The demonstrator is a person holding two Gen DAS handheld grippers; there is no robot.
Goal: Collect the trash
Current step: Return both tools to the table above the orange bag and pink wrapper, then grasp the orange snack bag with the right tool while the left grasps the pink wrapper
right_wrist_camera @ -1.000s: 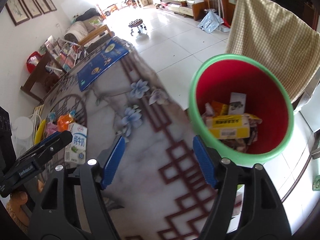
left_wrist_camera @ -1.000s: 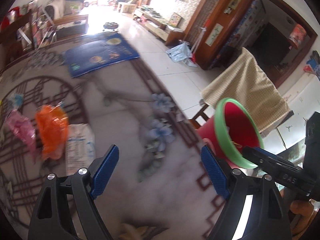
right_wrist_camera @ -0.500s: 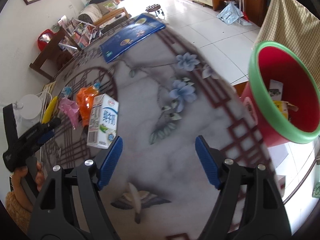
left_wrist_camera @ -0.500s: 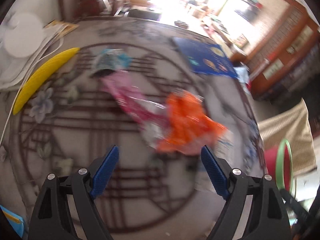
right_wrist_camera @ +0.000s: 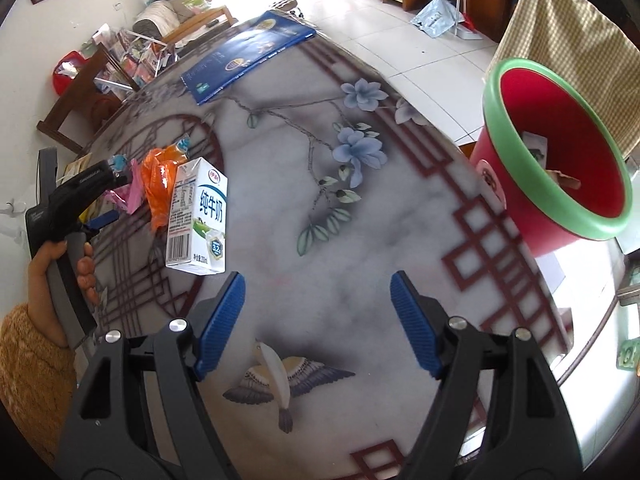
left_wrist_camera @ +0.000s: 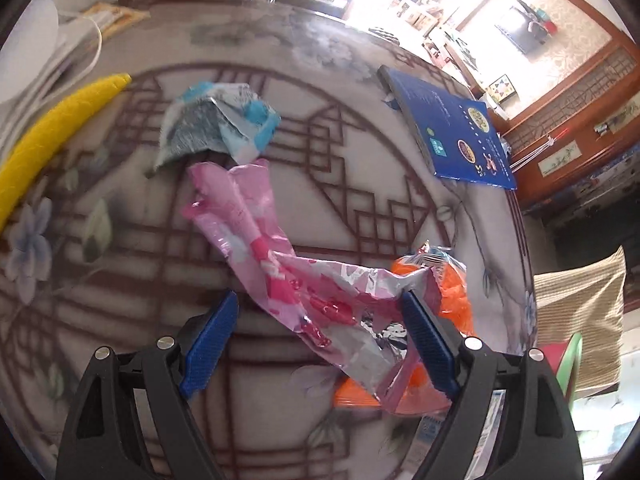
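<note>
Red bin (right_wrist_camera: 560, 168), right of frame: paper scraps inside. One milk carton (right_wrist_camera: 198, 218); three wrappers. Left gripper (left_wrist_camera: 320, 344) and right gripper (right_wrist_camera: 316, 320): spread, empty.

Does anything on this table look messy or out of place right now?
Yes: crumpled pink wrapper, orange wrapper and torn blue packet lie strewn mid-table, outside the red bin.

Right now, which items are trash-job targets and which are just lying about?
Job: pink wrapper, orange bag, blue wrapper, milk carton, red bin.
Lying about: blue book, yellow banana-shaped thing, papers, checked cloth.
</note>
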